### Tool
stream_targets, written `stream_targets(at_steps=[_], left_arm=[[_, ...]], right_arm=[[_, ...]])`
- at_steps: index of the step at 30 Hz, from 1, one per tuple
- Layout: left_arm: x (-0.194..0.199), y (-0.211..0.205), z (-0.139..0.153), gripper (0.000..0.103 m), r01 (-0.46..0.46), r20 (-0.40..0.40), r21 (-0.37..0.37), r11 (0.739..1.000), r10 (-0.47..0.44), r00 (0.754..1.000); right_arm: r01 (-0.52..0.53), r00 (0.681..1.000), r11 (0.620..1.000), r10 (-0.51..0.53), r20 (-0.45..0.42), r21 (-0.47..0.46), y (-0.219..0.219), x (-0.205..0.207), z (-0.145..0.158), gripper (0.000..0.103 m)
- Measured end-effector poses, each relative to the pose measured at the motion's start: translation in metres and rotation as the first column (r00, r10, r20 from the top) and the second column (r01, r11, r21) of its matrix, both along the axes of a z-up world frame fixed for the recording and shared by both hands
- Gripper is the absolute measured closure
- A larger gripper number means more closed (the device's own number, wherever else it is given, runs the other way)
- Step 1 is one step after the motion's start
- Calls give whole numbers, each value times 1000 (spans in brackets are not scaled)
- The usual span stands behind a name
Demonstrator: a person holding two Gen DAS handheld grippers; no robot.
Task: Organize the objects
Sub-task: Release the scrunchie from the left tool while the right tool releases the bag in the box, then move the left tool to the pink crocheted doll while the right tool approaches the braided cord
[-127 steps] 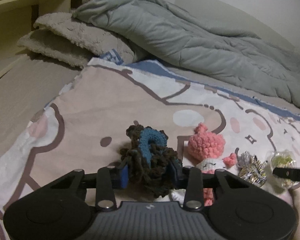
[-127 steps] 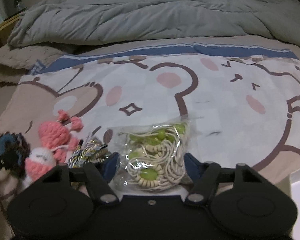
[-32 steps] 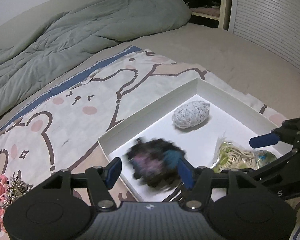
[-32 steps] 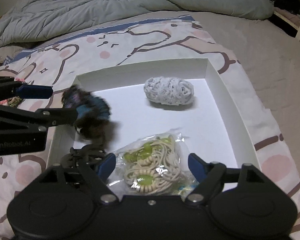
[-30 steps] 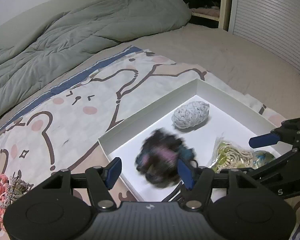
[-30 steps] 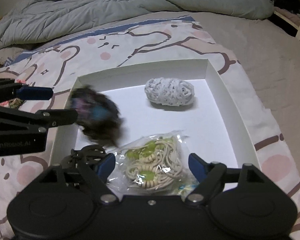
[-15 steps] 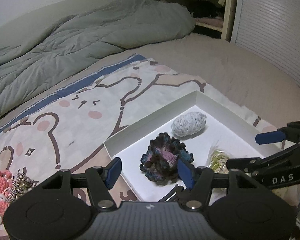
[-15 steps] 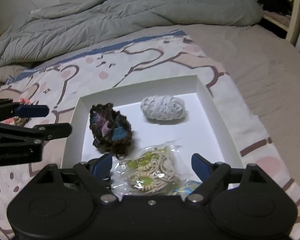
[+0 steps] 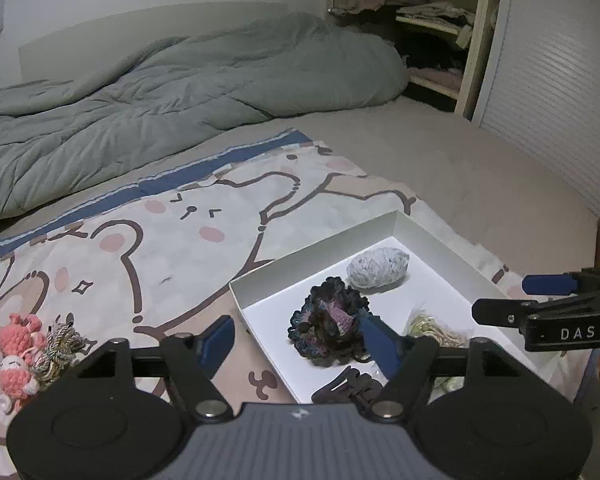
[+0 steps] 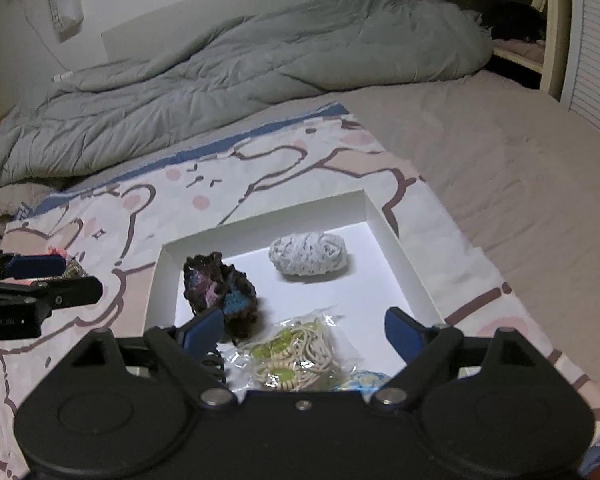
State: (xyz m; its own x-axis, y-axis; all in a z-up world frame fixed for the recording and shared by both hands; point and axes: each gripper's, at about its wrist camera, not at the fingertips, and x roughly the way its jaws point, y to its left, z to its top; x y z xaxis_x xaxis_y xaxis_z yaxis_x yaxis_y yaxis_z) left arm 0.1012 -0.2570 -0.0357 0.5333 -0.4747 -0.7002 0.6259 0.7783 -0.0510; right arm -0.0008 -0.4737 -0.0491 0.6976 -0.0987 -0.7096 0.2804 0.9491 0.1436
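Note:
A white shallow box [image 9: 332,246] [image 10: 416,276] lies on the bear-print blanket. In it rest a dark crocheted piece [image 9: 326,326] [image 10: 220,286], a grey-white yarn ball [image 9: 378,267] [image 10: 308,258] and a clear bag of green beads and cord [image 10: 296,360] [image 9: 432,330]. My left gripper [image 9: 300,340] is open and empty above the box's near left corner. My right gripper [image 10: 304,330] is open and empty above the bag. A pink crocheted toy [image 9: 16,354] and a tassel bundle [image 9: 58,346] lie on the blanket at the left.
A grey duvet [image 9: 160,92] [image 10: 240,80] is bunched along the back of the bed. A wooden shelf unit [image 9: 440,20] and a slatted door [image 9: 560,92] stand at the right. A black clip [image 9: 352,386] and a light blue item [image 10: 364,380] lie at the box's near edge.
The dark crocheted piece has dropped from my left gripper into the box and lies still. The bag left my right gripper. Both grippers have risen and pulled back from the box.

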Motion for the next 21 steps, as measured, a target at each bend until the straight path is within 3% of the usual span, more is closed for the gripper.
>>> stream_targets(at_steps=[4, 10, 21], left_arm=[[-7, 9, 5, 12, -26, 23, -17, 1000, 26, 999], [-14, 23, 9, 0, -62, 41, -48, 997, 64, 997], [-19, 40, 11, 0, -88, 63, -63, 994, 92, 994]], right_arm=[[5, 1000, 1000, -5, 24, -6, 4, -9, 6, 12], [6, 999, 1000, -6, 49, -9, 9, -20, 10, 1], [28, 997, 999, -27, 77, -19, 15, -31, 13, 0]])
